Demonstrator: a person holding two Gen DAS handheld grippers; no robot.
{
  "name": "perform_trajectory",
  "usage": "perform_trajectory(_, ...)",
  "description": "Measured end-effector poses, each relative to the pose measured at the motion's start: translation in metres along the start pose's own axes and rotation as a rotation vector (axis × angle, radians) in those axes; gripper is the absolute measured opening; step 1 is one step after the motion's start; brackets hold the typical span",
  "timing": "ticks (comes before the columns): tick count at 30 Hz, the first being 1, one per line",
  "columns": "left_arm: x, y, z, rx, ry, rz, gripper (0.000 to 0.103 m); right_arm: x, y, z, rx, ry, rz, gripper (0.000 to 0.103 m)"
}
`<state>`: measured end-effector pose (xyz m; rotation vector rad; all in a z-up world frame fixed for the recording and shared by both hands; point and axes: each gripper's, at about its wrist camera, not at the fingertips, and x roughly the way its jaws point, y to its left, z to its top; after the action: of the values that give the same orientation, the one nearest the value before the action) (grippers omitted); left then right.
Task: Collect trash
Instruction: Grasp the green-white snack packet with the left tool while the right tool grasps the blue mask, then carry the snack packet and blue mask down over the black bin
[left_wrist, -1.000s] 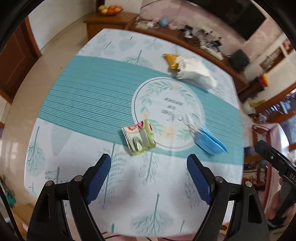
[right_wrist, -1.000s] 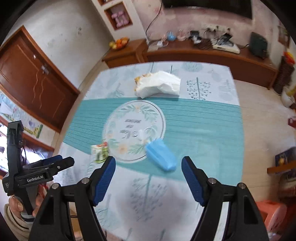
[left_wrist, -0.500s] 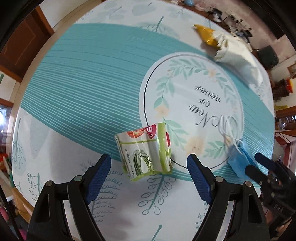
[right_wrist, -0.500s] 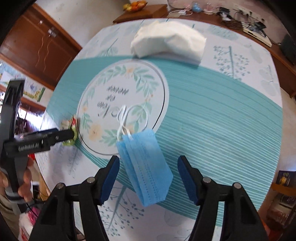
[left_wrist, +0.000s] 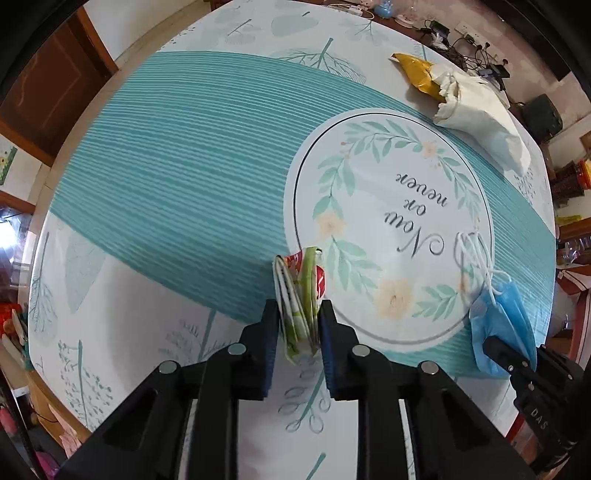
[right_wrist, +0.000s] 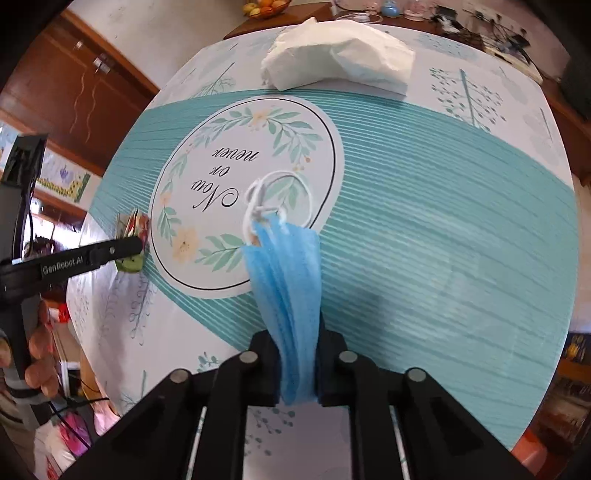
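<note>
My left gripper (left_wrist: 298, 325) is shut on a folded green, white and red wrapper (left_wrist: 301, 295), pinched upright at the near edge of the teal band. My right gripper (right_wrist: 298, 354) is shut on a blue face mask (right_wrist: 291, 280); its white ear loops (right_wrist: 280, 199) trail onto the printed circle. In the left wrist view the mask (left_wrist: 506, 325) and the right gripper (left_wrist: 517, 363) show at the lower right. In the right wrist view the wrapper (right_wrist: 131, 229) and the left gripper (right_wrist: 122, 251) show at the left.
A white paper bag (left_wrist: 480, 114) lies at the far side of the table (left_wrist: 184, 166) with a yellow packet (left_wrist: 417, 72) beside it; the bag also shows in the right wrist view (right_wrist: 340, 55). A wooden sideboard (right_wrist: 480, 22) with clutter stands beyond the table.
Both grippers moved down to the table and shut: the left on the wrapper, the right on the blue mask. Both were open before.
</note>
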<state>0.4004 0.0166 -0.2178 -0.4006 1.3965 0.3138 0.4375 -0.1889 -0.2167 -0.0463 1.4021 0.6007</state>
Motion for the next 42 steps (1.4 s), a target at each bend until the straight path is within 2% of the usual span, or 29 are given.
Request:
perform_trajectory(5,-0.025,0.010,-0.024,0.020,-0.026,-0.036,0.017,-0.022,0.008,-0.023,0.105,-0.028,0.032,0.009)
perform_trajectory(9,-0.054,0.017,-0.053,0.094,-0.040,-0.090,0.017,-0.054,0.029,-0.050,0.137,-0.083,0.014,0.009)
perform_trajectory(14,-0.096,0.023,-0.089,0.261,-0.066,-0.176,0.017,-0.097,0.068,-0.097,0.209,-0.198,-0.040,0.009)
perform_trajectory(17,-0.122,0.036,-0.116,0.380,-0.094,-0.208,0.017,-0.119,0.099,-0.138,0.283,-0.276,-0.060,0.009)
perform_trajectory(23,-0.164,0.065,-0.168,0.545,-0.136,-0.271,0.017,-0.138,0.162,-0.210,0.350,-0.350,-0.118,0.009)
perform_trajectory(30,-0.182,0.093,-0.232,0.685,-0.101,-0.341,0.017,-0.144,0.212,-0.290,0.376,-0.319,-0.150,0.009)
perform_trajectory(35,-0.181,0.100,-0.273,0.728,-0.063,-0.387,0.017,-0.141,0.224,-0.327,0.405,-0.284,-0.181,0.009)
perform_trajectory(42,-0.150,0.103,-0.320,0.734,0.037,-0.354,0.017,-0.116,0.218,-0.375,0.479,-0.223,-0.158,0.009)
